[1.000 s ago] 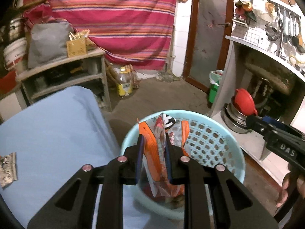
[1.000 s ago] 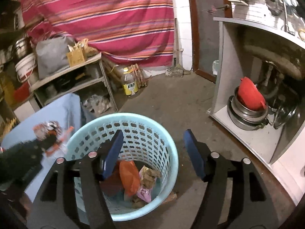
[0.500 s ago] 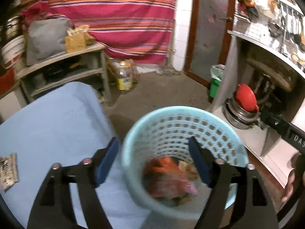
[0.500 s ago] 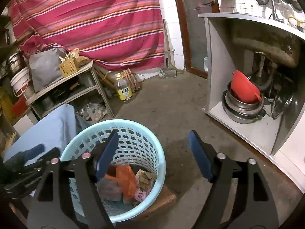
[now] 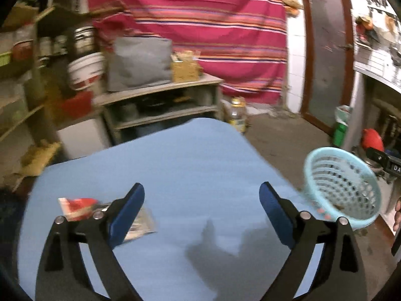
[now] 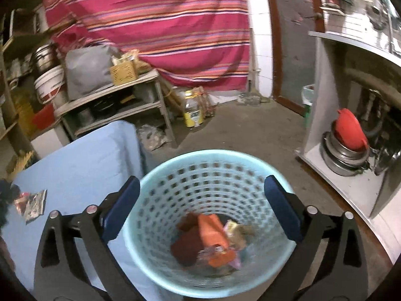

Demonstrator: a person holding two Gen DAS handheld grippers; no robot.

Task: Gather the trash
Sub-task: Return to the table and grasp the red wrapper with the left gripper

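My left gripper (image 5: 201, 212) hangs over the blue table (image 5: 175, 170), its jaws opening with nothing between them. A red and silver wrapper (image 5: 80, 207) lies on the table just behind the left finger. The light blue basket (image 5: 340, 188) stands off the table's right edge. In the right wrist view my right gripper (image 6: 201, 205) is above the basket (image 6: 160, 180), jaws opening and empty. Orange and red wrappers (image 6: 210, 235) lie in the basket's bottom. The same wrapper on the table (image 6: 31, 204) shows at far left.
A grey shelf unit (image 5: 160, 100) with a grey bag and a small woven box stands beyond the table. A yellow-capped bottle (image 6: 193, 111) sits on the concrete floor. Stacked metal pots with a red bowl (image 6: 348, 138) fill the white cabinet at right.
My left gripper let go of the orange wrapper into the basket, opened wide and swung left over the table. My right gripper opened wider and moved over the basket.
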